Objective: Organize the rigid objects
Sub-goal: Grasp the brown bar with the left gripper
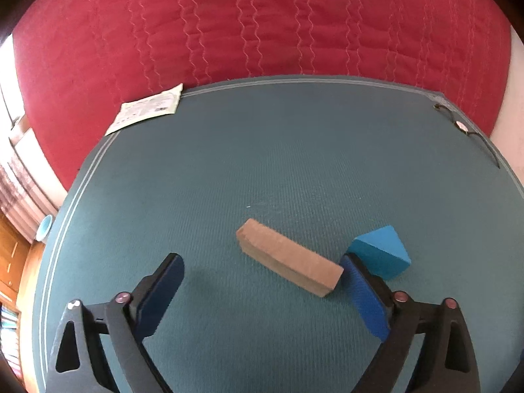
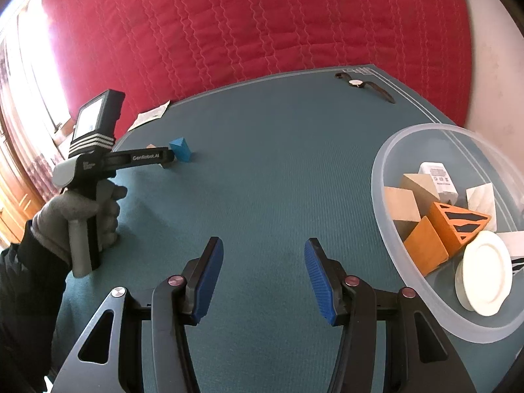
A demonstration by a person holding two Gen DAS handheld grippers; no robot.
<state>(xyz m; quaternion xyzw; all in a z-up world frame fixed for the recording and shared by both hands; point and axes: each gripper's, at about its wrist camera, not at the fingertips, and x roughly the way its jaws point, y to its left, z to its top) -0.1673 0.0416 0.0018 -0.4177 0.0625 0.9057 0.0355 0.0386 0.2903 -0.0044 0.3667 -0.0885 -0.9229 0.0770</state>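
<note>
A tan wooden block (image 1: 290,257) lies flat on the teal mat (image 1: 262,163), between my left gripper's open fingers. My left gripper (image 1: 262,268) is open, its right finger close to the block's near end. A blue triangular block (image 1: 381,255) stands just right of that finger and also shows in the right wrist view (image 2: 181,150). My right gripper (image 2: 263,262) is open and empty above the mat. A clear plastic bowl (image 2: 389,150) at the right holds several wooden blocks, an orange striped block (image 2: 458,226) and a white lid (image 2: 484,273).
A wristwatch (image 2: 357,82) lies at the mat's far right corner, also in the left wrist view (image 1: 463,127). A paper packet (image 1: 147,111) sits at the far left edge. A red quilted cover (image 1: 262,23) lies beyond the mat.
</note>
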